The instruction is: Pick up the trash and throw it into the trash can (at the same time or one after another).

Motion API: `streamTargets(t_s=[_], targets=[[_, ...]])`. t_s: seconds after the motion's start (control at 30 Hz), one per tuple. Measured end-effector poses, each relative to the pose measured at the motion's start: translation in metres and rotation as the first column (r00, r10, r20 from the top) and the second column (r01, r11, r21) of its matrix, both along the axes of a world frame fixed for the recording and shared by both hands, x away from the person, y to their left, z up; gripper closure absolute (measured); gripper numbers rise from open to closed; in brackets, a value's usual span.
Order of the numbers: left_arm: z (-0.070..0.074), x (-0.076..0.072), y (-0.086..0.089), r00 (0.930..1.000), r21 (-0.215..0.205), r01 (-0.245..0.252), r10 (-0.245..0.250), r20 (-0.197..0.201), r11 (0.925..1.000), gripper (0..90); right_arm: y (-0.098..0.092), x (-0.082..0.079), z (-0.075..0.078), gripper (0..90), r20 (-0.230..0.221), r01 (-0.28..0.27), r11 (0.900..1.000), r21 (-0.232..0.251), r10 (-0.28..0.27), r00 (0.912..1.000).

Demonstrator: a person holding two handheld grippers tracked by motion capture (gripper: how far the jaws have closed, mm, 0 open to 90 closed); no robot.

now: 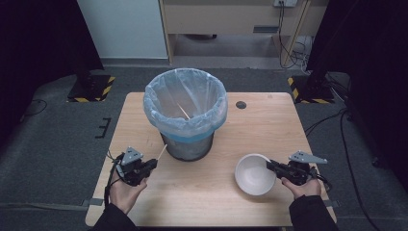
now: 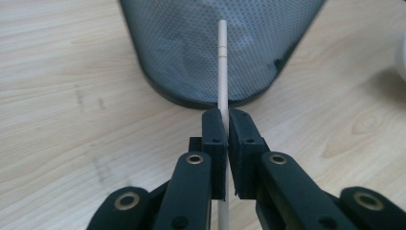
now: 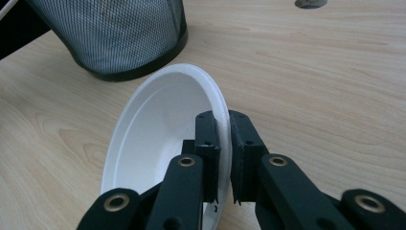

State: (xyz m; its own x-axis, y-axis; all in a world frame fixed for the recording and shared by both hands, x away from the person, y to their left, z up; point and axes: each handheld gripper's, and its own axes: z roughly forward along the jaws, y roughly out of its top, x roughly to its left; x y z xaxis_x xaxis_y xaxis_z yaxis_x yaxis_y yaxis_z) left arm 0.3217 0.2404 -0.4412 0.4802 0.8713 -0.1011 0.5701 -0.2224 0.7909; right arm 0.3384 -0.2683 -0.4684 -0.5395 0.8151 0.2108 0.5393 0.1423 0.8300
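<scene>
My left gripper is shut on a thin wooden chopstick that points up toward the mesh waste bin. The bin stands mid-table, lined with a pale blue bag; another wooden stick lies inside it. At the right, my right gripper is shut on the rim of a white paper bowl, one jaw inside the rim and one outside. The bowl is tilted in the right gripper view, beside the bin's base.
The wooden table has a round cable hole at the back right. Dark stands with yellow-black striped bases flank the table on the grey floor, with cables at the right.
</scene>
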Motion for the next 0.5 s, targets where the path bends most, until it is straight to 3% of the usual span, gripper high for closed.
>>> streamTargets(t_s=[0.23,0.5], targets=[[0.005,0.001,0.019,0.9979,-0.029,-0.060,0.061,0.022,0.9978,85.8,-0.005,0.001,0.004,83.9,0.026,0.029,0.999,0.017,-0.030,0.9992],[0.014,0.001,0.037,0.9908,-0.072,-0.116,0.120,0.063,0.9907,85.8,-0.007,0.003,0.005,83.9,0.034,0.043,0.999,0.020,-0.044,0.9985]])
